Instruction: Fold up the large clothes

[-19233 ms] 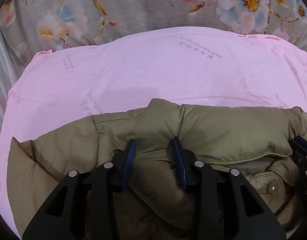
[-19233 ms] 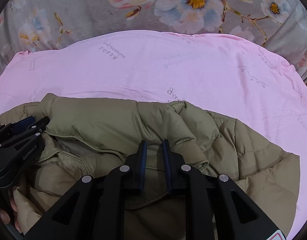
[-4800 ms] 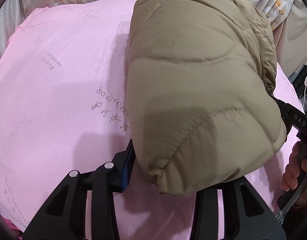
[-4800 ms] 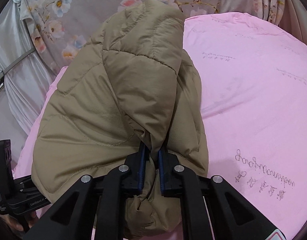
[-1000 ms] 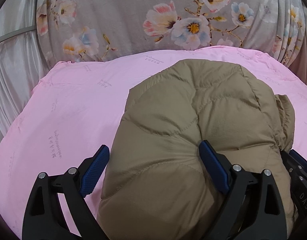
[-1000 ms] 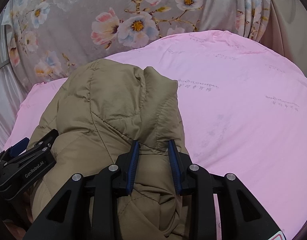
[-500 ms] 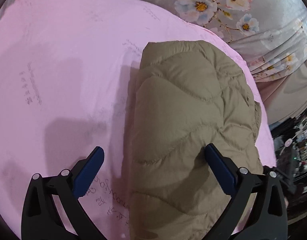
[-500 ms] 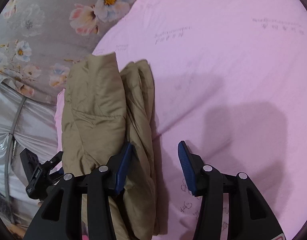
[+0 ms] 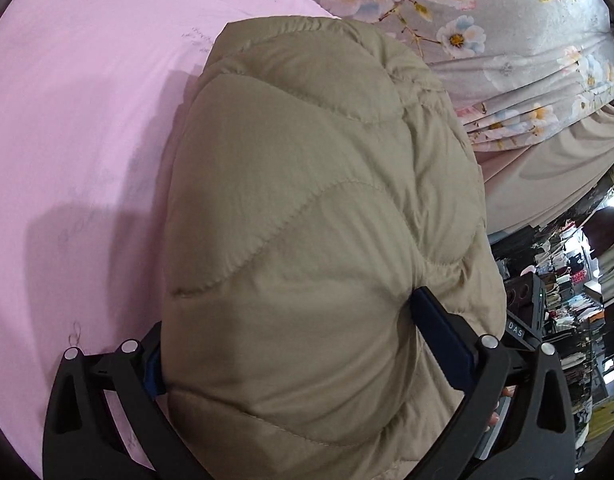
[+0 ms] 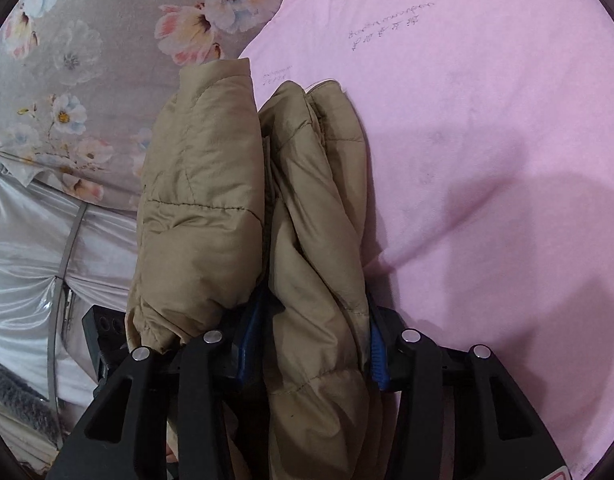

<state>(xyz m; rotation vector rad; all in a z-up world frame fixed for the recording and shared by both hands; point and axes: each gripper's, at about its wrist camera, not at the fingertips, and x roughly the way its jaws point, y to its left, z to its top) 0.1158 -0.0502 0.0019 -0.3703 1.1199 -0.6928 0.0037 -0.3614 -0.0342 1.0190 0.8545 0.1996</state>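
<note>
Both hand-held grippers clamp the folded tan jacket [image 9: 315, 216] — left hand-held gripper [image 9: 307, 344] wide around the bundle, right hand-held gripper [image 10: 311, 340] pinching inner layers — likely keeping folds together above the pink bed [image 10: 487, 140].

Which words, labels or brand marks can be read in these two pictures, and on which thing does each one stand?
"DAS": white letters on the black body of the other claw, seen at the right edge of the jacket in the left wrist view; any further letters are hidden.
Grey cursive print on the pink sheet, for example at: too small and blurred to read.
Red-edged sticker at the lower right corner of the right wrist view: cut off, unreadable.
</note>
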